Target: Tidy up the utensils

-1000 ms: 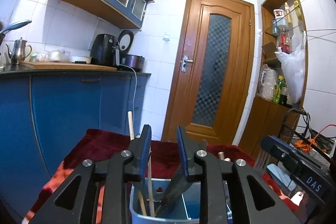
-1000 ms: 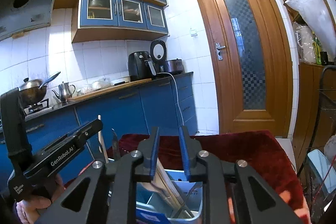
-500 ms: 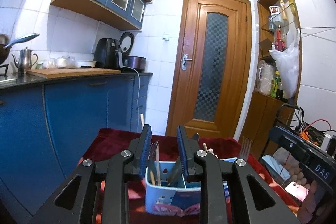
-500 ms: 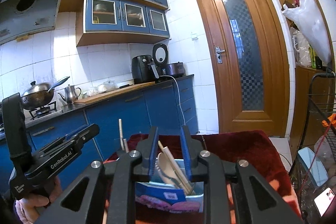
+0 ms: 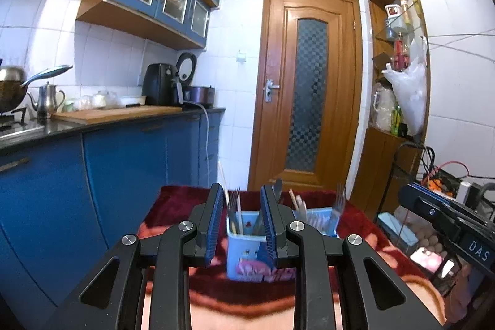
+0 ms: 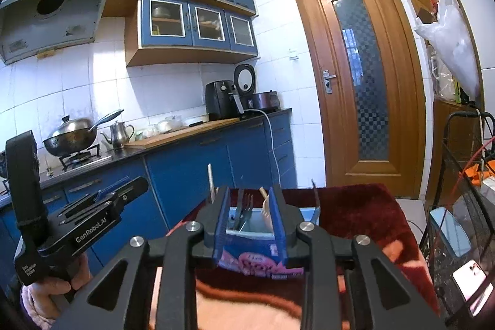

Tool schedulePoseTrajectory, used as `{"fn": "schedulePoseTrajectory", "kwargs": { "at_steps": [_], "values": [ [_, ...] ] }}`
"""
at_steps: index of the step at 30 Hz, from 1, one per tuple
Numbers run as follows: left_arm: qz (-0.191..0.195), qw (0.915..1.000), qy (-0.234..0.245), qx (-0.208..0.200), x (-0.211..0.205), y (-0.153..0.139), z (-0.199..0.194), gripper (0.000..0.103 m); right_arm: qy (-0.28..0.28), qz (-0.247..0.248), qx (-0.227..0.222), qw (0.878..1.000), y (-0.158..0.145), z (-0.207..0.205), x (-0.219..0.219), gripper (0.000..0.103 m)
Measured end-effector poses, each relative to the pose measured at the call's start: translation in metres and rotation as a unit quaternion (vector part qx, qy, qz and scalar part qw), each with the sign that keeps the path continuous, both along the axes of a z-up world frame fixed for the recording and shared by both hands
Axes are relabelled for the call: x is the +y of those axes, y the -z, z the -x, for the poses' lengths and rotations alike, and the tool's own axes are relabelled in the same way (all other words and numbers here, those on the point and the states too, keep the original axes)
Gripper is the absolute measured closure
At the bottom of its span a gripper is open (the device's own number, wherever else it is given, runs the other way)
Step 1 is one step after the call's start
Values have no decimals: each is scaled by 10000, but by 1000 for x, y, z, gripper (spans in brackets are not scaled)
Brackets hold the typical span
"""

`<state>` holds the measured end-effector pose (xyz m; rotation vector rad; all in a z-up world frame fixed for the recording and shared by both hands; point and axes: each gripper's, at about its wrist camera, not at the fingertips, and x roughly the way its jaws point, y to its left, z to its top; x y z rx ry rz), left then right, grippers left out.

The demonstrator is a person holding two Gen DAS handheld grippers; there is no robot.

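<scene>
A light blue utensil holder [image 5: 244, 249] [image 6: 256, 262] with a pink print stands on a dark red blanket [image 5: 173, 206] over the table. Forks [image 5: 233, 201], a pale chopstick [image 5: 223, 181] and wooden pieces [image 5: 298, 203] stick up from it. The right wrist view shows a dark fork [image 6: 246, 206], a wooden spoon [image 6: 266, 207] and a chopstick [image 6: 210, 181]. My left gripper [image 5: 242, 197] is open with nothing in it, short of the holder. My right gripper [image 6: 249, 194] also hangs short of the holder; its jaws are opening and nothing is between them.
Blue cabinets [image 5: 123, 169] and a counter with a kettle [image 5: 46, 101] and air fryer [image 5: 161, 88] run along the left. A wooden door [image 5: 309, 88] is behind the table. A wire rack [image 6: 464, 206] and a phone [image 6: 470, 277] sit at the right.
Both grippers have drawn back and slightly up from the holder, which now looks smaller and farther off. The right jaws have widened a little.
</scene>
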<state>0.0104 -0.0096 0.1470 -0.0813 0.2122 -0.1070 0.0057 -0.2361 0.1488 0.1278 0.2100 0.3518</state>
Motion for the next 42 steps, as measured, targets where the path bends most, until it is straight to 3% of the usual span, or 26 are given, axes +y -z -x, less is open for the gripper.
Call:
{"fn": "schedulePoseTrajectory", "kwargs": {
  "at_steps": [5, 9, 13, 16, 18, 19, 27, 33, 42],
  "values": [
    [10, 9997, -53, 231, 7, 13, 19, 77, -14, 120, 144, 9998, 14, 20, 6, 63],
    [-28, 9993, -98, 365, 12, 26, 32, 66, 102, 180, 249, 9995, 29, 33, 7, 53],
    [-77, 9987, -139, 494, 15, 42, 41, 61, 166, 219, 360, 9990, 45, 42, 5, 49],
    [-57, 9982, -165, 571, 14, 54, 44, 42, 208, 228, 453, 9985, 58, 46, 6, 44],
    [-107, 9981, -243, 561, 12, 63, 46, 28, 254, 217, 501, 9982, 65, 47, 4, 34],
    [-142, 9979, -283, 571, 10, 66, 46, 26, 305, 223, 517, 9979, 69, 48, 3, 32],
    [-269, 9959, -440, 737, 6, 99, 40, 24, 493, 250, 686, 9961, 102, 51, -8, 5],
    [-350, 9933, -549, 952, 2, 127, 32, 23, 560, 420, 662, 9953, 120, 50, -8, 2],
    [-331, 9933, -634, 912, 2, 139, 28, 23, 792, 606, 578, 9933, 138, 48, -8, 1]
  ]
}}
